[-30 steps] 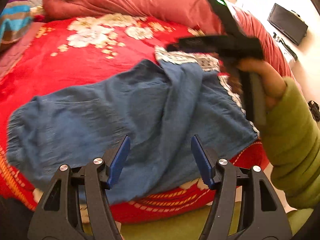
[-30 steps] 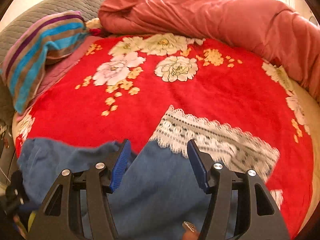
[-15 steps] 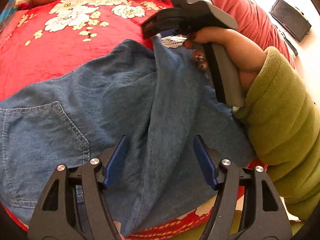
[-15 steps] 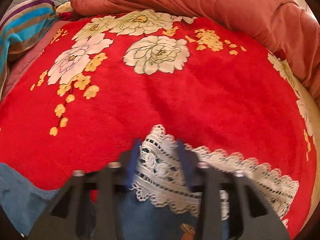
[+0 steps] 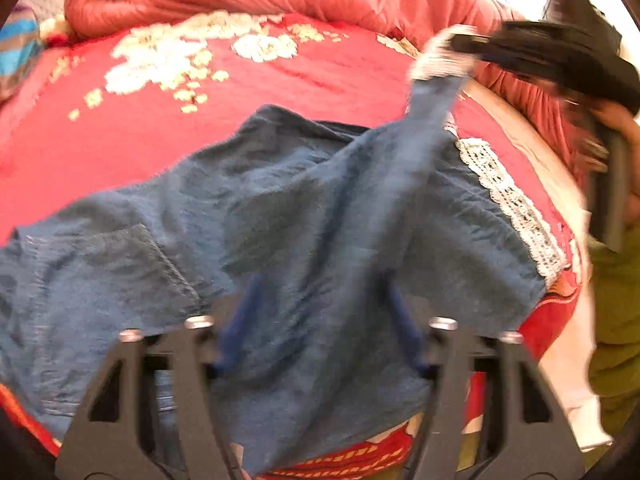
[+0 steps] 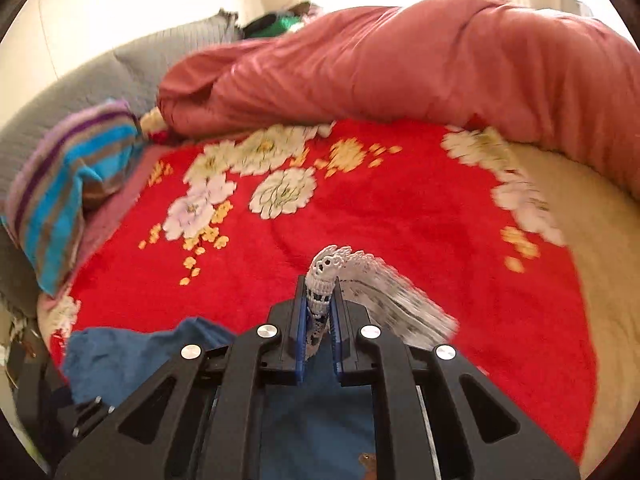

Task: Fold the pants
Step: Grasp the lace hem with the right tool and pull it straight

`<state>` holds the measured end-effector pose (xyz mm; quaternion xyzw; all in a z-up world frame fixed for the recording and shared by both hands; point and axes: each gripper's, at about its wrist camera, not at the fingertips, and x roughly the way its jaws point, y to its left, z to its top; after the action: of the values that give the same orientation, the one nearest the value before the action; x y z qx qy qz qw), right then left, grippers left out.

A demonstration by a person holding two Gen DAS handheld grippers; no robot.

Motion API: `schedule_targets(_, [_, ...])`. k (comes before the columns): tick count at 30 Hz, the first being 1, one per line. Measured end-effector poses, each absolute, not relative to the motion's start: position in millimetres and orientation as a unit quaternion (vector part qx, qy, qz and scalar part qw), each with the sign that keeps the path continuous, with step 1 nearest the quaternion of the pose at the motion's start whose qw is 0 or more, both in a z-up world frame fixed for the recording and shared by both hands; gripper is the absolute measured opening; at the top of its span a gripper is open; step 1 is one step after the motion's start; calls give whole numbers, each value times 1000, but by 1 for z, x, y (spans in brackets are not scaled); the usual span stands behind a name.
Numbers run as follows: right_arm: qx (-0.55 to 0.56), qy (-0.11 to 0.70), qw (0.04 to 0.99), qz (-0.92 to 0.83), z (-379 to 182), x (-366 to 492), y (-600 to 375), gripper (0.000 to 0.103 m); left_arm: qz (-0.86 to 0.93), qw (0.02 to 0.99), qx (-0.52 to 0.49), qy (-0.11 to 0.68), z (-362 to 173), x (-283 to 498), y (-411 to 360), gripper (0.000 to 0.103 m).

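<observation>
Raised right hand-held gripper pinches the pants' lace hem.

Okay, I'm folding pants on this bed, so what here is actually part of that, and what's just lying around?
Part of the job:
- blue pants, with lace hem
- right tongs, shut on that lace hem
- left tongs, over the pants, not gripping

Just lying about:
- red floral blanket
- pink quilt
- striped pillow

no readable text, label, brand, number or sign shows in either view
</observation>
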<state>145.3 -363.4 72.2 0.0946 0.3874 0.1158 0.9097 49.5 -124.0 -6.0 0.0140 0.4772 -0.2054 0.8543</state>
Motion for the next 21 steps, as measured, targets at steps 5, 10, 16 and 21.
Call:
schedule_targets(5, [122,410,897,112,78,82,-401,9,-221,858,33,462,4,36,-122,0])
schedule_targets(10, [161,450,874,90,52,29,-422,9,-238,860,70,446,12,17,-126,0])
schedule_targets(16, [183,494,847,71,17,-13,-435,9,-248,846,107,459,-2,0,-136,0])
schedule_targets(21, [178,501,845,56,1,-20,-440,9,-255,837,127,466,-8,-7,-141,0])
